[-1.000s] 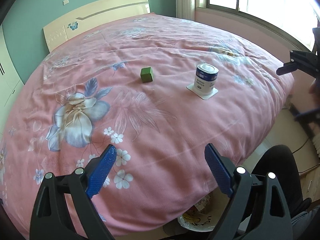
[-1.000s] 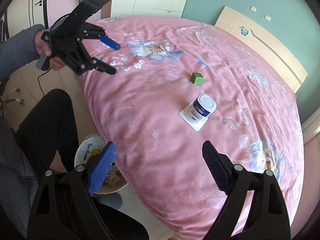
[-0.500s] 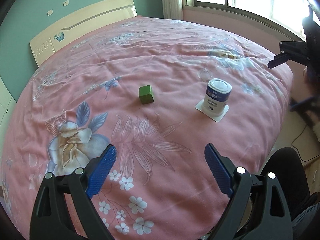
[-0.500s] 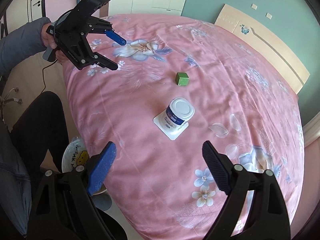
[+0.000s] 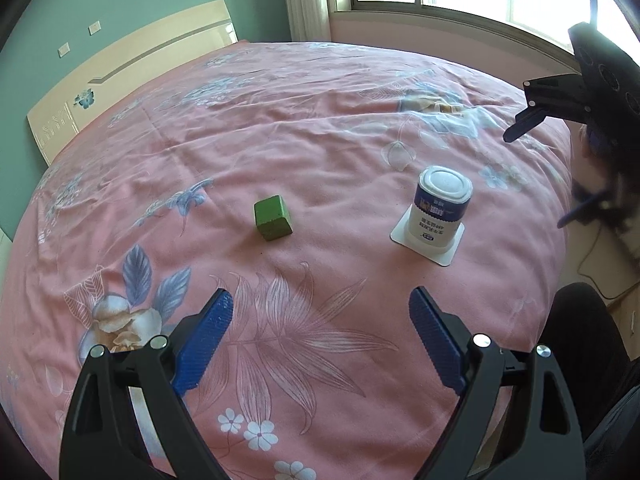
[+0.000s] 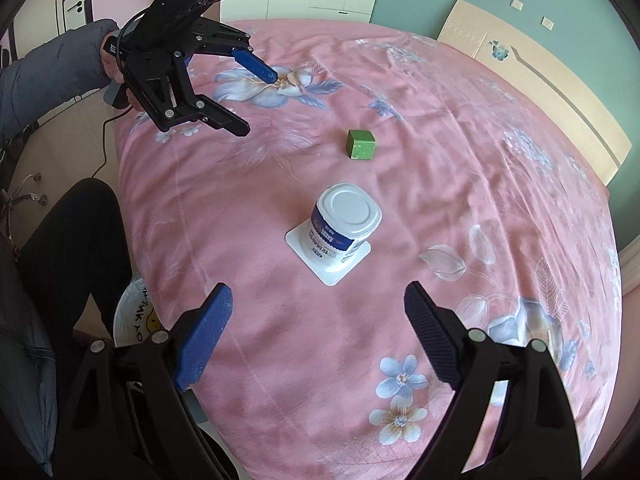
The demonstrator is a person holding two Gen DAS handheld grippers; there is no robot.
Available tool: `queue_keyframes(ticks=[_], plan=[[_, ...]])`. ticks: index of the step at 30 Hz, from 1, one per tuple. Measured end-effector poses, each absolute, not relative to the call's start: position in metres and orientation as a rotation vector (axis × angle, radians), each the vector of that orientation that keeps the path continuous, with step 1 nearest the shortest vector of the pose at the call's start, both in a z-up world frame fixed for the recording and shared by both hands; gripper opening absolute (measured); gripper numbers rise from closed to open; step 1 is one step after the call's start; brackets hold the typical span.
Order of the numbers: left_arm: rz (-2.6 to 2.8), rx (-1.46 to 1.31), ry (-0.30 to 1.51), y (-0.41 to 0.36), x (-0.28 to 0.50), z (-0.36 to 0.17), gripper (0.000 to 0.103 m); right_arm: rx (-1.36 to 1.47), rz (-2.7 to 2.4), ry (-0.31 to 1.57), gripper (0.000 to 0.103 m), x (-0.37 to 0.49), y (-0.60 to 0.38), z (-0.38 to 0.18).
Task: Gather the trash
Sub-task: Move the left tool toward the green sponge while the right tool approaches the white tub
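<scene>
We are holding the left gripper (image 5: 320,332) and right gripper (image 6: 316,320) spread and empty. The upside-down cup (image 6: 345,222) is standing mid-frame, the green block (image 6: 361,144) beyond it. Risk: on the soft pink quilt (image 6: 460,184), a pad nudging the cup could topple it.

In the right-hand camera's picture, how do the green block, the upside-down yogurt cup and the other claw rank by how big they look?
1. Left claw, though it sits elsewhere in the scene, so real size is unsure.
2. Yogurt cup.
3. Green block, farther away.
</scene>
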State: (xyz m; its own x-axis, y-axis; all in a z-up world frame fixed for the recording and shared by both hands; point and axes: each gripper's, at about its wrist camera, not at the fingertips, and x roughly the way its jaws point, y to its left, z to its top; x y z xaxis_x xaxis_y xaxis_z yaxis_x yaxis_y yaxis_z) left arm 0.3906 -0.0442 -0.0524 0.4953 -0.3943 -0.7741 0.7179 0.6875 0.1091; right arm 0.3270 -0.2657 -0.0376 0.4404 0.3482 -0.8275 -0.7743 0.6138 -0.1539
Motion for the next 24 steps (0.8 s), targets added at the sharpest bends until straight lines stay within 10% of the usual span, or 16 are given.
queue_keyframes(ticks=[24], plan=[[-0.936, 0.511, 0.868, -0.06, 0.487, -0.087, 0.091, -0.559, 0.764, 0.906, 0.086, 0.394, -0.264, -0.06]])
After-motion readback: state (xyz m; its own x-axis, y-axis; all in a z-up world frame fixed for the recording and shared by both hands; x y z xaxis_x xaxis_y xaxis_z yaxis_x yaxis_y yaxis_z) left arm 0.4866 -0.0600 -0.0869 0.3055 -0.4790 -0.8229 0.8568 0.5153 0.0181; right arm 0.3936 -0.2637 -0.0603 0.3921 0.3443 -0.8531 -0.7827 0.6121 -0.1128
